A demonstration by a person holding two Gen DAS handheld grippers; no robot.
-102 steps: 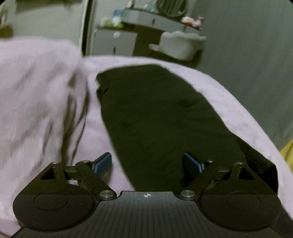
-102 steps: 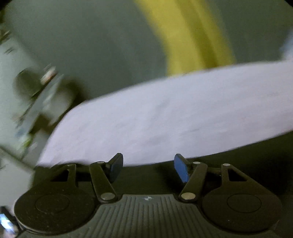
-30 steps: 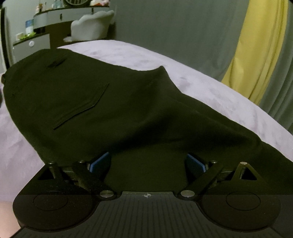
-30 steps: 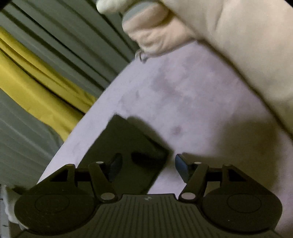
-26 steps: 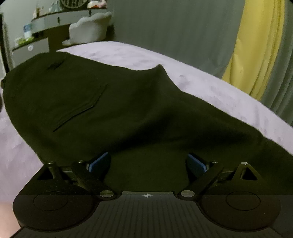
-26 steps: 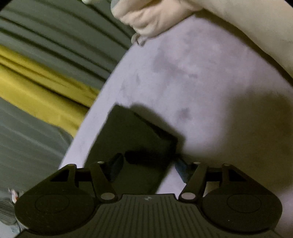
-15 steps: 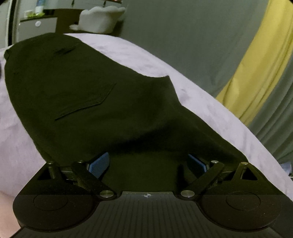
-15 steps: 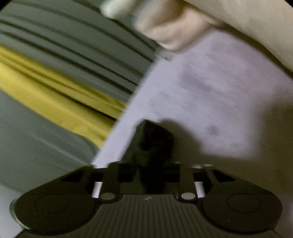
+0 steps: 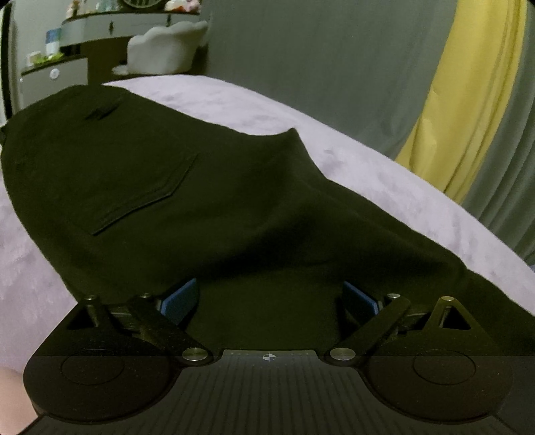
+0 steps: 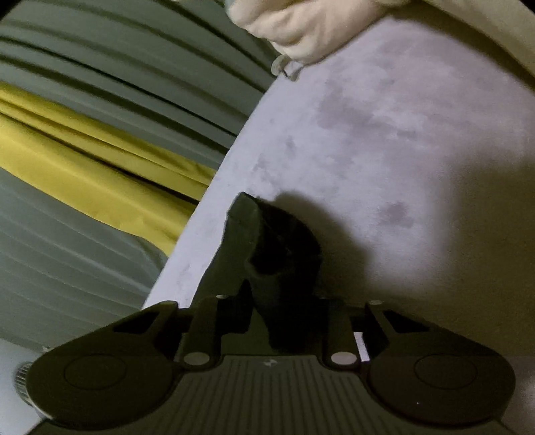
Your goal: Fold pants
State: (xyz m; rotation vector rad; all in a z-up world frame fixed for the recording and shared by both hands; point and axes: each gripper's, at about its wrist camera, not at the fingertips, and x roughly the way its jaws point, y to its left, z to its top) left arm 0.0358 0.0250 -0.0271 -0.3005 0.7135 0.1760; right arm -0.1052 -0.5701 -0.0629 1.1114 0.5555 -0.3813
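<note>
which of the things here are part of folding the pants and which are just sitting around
In the job:
- black pants, spread on the lilac bed
- right gripper, shut on the leg end
- left gripper, open over the fabric

Just lying about:
- white chair
- dresser
- yellow curtain
- cream bedding

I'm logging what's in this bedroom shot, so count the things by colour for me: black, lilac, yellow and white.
Black: 3, the pants, the left gripper and the right gripper
Lilac: 1, the bedspread
Yellow: 1, the curtain
White: 1, the scalloped chair
Total: 6
</note>
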